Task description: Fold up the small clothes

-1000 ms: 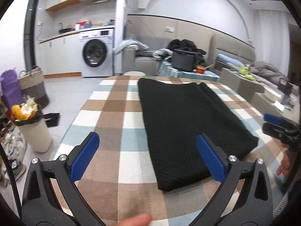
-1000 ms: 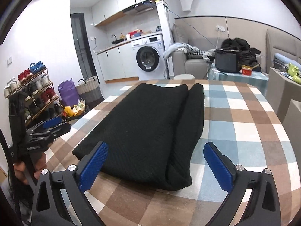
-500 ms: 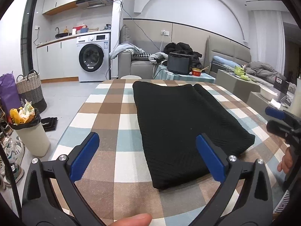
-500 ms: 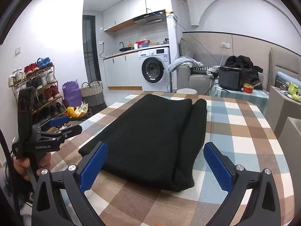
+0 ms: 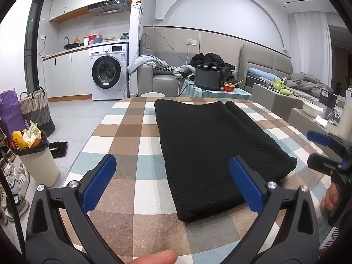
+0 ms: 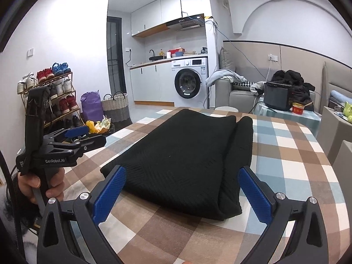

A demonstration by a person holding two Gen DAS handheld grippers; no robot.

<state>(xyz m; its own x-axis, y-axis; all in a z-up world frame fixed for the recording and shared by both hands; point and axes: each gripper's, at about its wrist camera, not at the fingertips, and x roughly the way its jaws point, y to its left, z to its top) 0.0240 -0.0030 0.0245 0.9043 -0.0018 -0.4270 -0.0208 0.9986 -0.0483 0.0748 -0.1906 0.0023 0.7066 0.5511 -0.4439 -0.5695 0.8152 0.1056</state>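
Now, at the far left of the left wrist view a bin (image 5: 36,165) full of rubbish stands on the floor, with a woven basket (image 5: 36,107) above it in the frame and a washing machine (image 5: 107,71) farther back. Lower in the frame, the left tongs (image 5: 173,183) are spread wide, blue pads well apart, holding nothing, raised above the near edge of the checked tabletop (image 5: 123,132). Across the centre lies the black garment (image 5: 211,145), folded into a long flat strip that runs away from the camera, a rolled fold along its right side. At the right edge the right tongs (image 5: 323,147) show side-on.

In the right wrist view, the left tongs (image 6: 74,138) sit at middle left, gripped by a hand (image 6: 41,184). The black garment (image 6: 187,154) fills the centre, and the right tongs (image 6: 181,192) gape wide and empty, just above its near end.
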